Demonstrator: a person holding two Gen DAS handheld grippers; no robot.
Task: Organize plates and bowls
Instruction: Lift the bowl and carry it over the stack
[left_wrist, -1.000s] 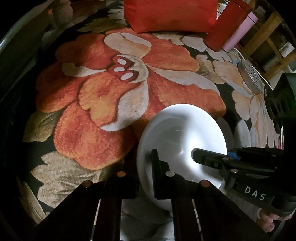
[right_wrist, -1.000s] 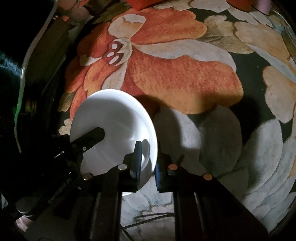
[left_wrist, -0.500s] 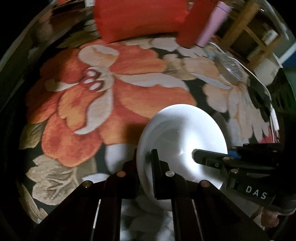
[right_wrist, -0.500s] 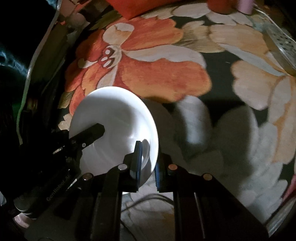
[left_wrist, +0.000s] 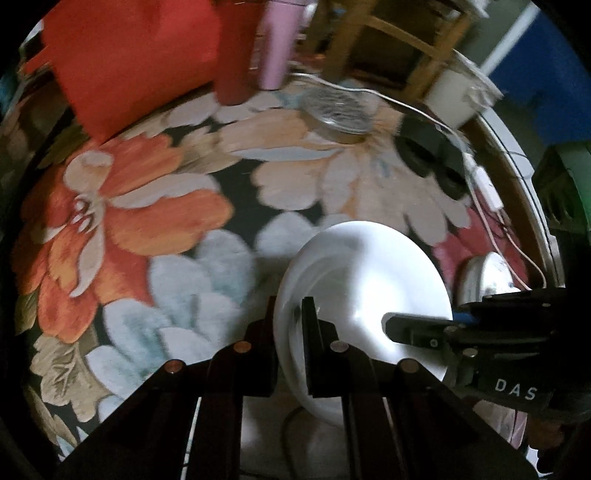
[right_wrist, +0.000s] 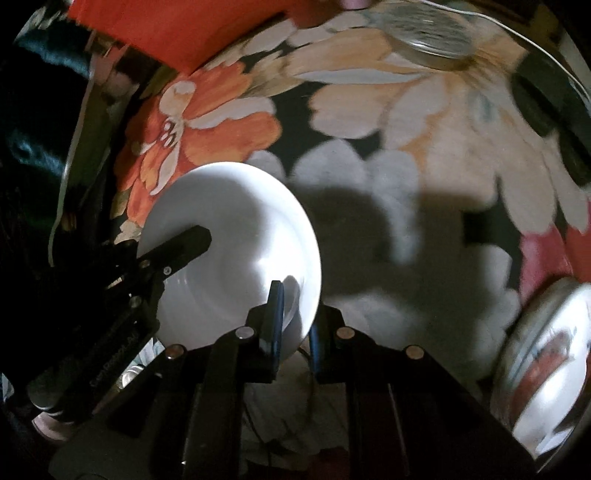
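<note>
A white plate (left_wrist: 365, 288) is held in the air above a floral tablecloth by both grippers. My left gripper (left_wrist: 291, 317) is shut on the plate's left rim. My right gripper (right_wrist: 295, 306) is shut on its right rim, with the plate (right_wrist: 229, 251) to its left. The right gripper's finger (left_wrist: 417, 326) shows at the right of the left wrist view. The left gripper's finger (right_wrist: 177, 247) shows at the left of the right wrist view. A stack of glass and white dishes (right_wrist: 546, 354) sits at the right; it also shows in the left wrist view (left_wrist: 487, 273).
A red bag (left_wrist: 133, 62), a red bottle (left_wrist: 236, 55) and a pink bottle (left_wrist: 277, 48) stand at the back. A glass lid (left_wrist: 336, 110) and black things with white cables (left_wrist: 436, 162) lie at the back right. A wooden chair (left_wrist: 388, 40) stands beyond the table.
Both grippers have carried the plate to the right across the table. The stack of dishes at the right has come into view. The red bag and bottles have shifted left.
</note>
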